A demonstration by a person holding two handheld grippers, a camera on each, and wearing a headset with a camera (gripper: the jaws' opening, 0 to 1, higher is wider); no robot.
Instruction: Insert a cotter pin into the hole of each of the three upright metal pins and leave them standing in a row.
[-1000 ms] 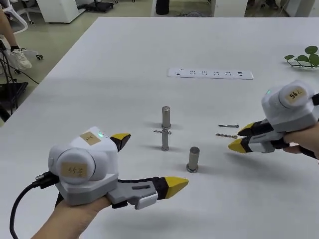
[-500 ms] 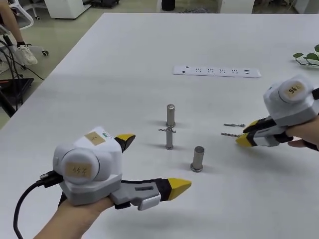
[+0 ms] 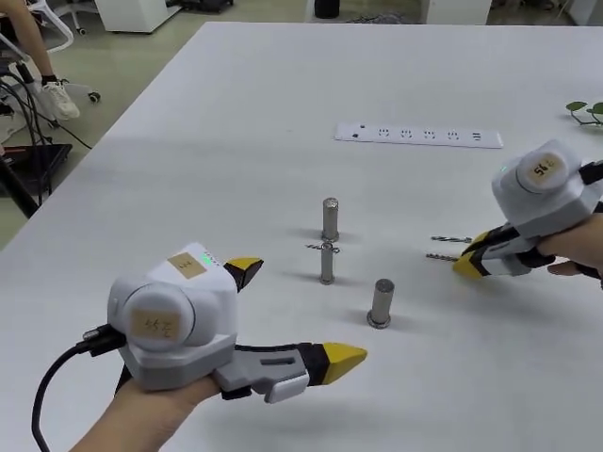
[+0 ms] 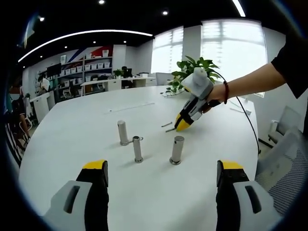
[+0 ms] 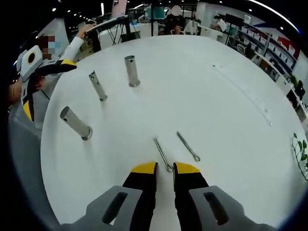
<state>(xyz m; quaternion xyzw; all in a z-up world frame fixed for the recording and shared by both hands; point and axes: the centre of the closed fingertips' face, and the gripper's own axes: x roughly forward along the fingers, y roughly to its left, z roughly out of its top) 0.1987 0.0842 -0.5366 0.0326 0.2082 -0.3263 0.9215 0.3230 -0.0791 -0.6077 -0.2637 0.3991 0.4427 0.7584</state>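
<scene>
White tabletop runs under everything, in an office with shelves and bright windows behind. Closest to the headset, a hand holds the left gripper low over the table, its yellow-tipped jaws spread wide with nothing between them. In the left gripper view those jaws frame the three upright pins straight ahead.

Just ahead of the left gripper and toward its right jaw stands the nearest metal pin, bare. A little farther ahead stands the middle metal pin – an inserted cotter pin crosses through its top. Behind that one stands the farthest metal pin, also bare.

Off to the right, the right gripper points its tips down at the table. Its jaws are drawn near together, with a narrow gap between them. In the right gripper view the looped head of the near loose cotter pin lies at the mouth of that gap, flat on the table – the far loose cotter pin lies just beside it, to the right of the tips.

Well beyond the pins a white power strip lies flat, and plant leaves show at the table's right edge.
</scene>
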